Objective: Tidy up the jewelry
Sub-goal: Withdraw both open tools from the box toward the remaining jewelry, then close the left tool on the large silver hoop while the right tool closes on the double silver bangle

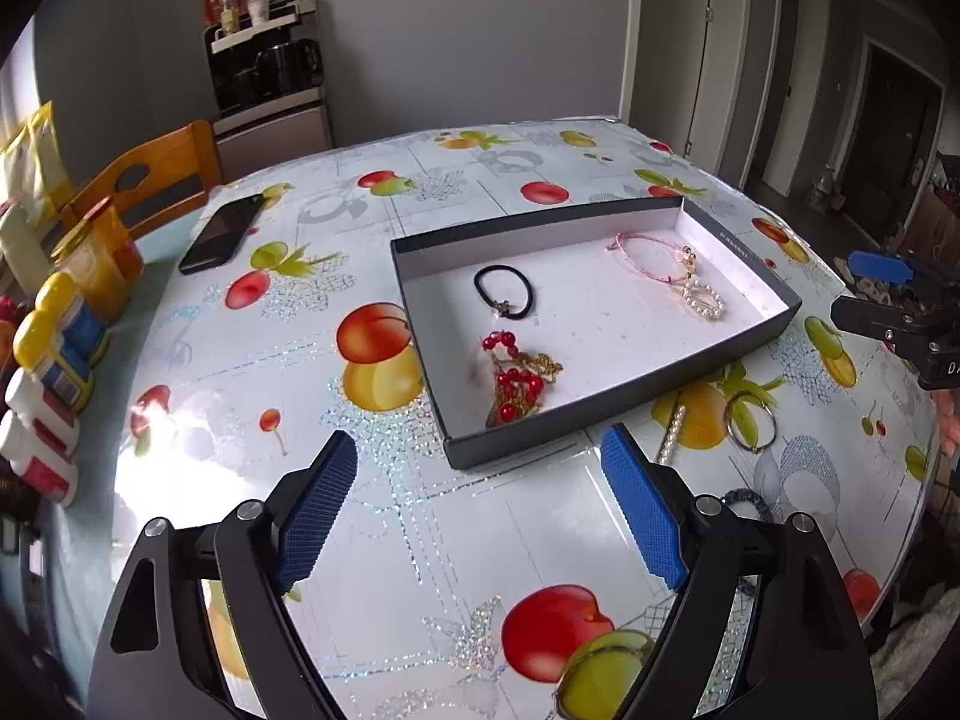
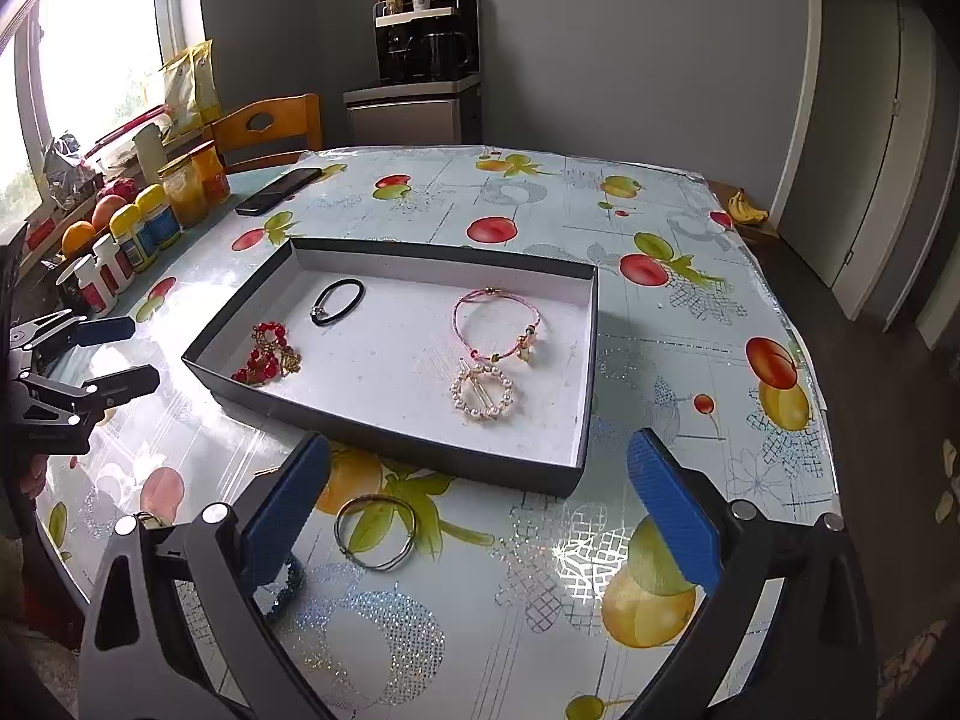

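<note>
A dark shallow box (image 1: 606,420) (image 2: 384,450) with a white floor lies on the fruit-print table. In it are a black hair tie (image 1: 503,291) (image 2: 338,302), a red bead and gold chain piece (image 1: 517,381) (image 2: 268,354), a pink cord bracelet (image 1: 651,252) (image 2: 495,324) and a pearl ring clip (image 1: 703,300) (image 2: 483,393). Outside the box lie a metal bangle (image 1: 750,423) (image 2: 375,531), a pearl bar clip (image 1: 671,435) and a dark blue beaded band (image 1: 747,501) (image 2: 287,585). My left gripper (image 1: 480,471) (image 2: 123,354) is open and empty before the box. My right gripper (image 2: 480,468) (image 1: 864,291) is open and empty above the bangle.
A black phone (image 1: 222,232) (image 2: 279,190) lies at the table's far left. Jars and bottles (image 1: 60,348) (image 2: 138,228) line the left edge by a wooden chair (image 1: 150,180). Bananas (image 2: 747,207) lie at the far right corner.
</note>
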Available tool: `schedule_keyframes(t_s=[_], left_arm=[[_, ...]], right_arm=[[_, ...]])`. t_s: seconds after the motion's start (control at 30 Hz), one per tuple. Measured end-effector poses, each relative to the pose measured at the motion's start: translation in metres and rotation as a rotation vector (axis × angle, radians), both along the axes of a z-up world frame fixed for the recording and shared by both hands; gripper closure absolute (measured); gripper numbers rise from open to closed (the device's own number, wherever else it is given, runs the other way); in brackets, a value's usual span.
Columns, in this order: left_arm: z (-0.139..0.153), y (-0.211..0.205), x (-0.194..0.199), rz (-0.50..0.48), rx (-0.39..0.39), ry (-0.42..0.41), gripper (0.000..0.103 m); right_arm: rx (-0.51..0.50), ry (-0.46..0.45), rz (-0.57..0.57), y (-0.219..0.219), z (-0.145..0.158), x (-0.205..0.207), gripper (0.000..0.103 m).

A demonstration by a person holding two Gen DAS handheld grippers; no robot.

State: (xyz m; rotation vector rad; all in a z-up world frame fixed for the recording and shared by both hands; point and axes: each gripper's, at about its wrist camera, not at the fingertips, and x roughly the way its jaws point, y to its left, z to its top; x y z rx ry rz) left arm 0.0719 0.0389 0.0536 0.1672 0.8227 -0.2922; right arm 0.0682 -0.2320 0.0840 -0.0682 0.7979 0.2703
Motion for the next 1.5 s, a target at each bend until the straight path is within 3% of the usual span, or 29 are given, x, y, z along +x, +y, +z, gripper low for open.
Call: schedule_keyframes(t_s=[0.2, 0.5, 0.87, 1.13, 1.27, 1.4, 1.5], left_arm=[[-0.003, 0.000, -0.030, -0.005, -0.022, -0.004, 0.015], [-0.022, -0.007, -0.070, -0.049, 0.013, 0.016, 0.015], [-0.057, -0.008, -0.087, -0.082, -0.012, 0.098, 0.015], [-0.061, -0.008, -0.098, -0.119, -0.009, 0.063, 0.015], [-0.063, -0.013, -0.101, -0.148, -0.006, 0.064, 0.021], [-0.068, -0.016, -0.102, -0.171, 0.006, 0.067, 0.037], [-0.069, -0.016, -0.104, -0.180, 0.014, 0.052, 0.039]], right_arm=[[-0.012, -0.001, -0.001, -0.001, -0.009, -0.019, 0.005], [0.001, 0.042, 0.019, 0.004, -0.028, -0.038, 0.005], [-0.013, 0.083, 0.033, 0.016, -0.048, -0.045, 0.005], [-0.016, 0.100, 0.053, 0.023, -0.056, -0.041, 0.006], [-0.020, 0.102, 0.061, 0.028, -0.060, -0.038, 0.008], [-0.042, 0.103, 0.072, 0.035, -0.064, -0.032, 0.019], [-0.052, 0.110, 0.076, 0.040, -0.067, -0.027, 0.024]])
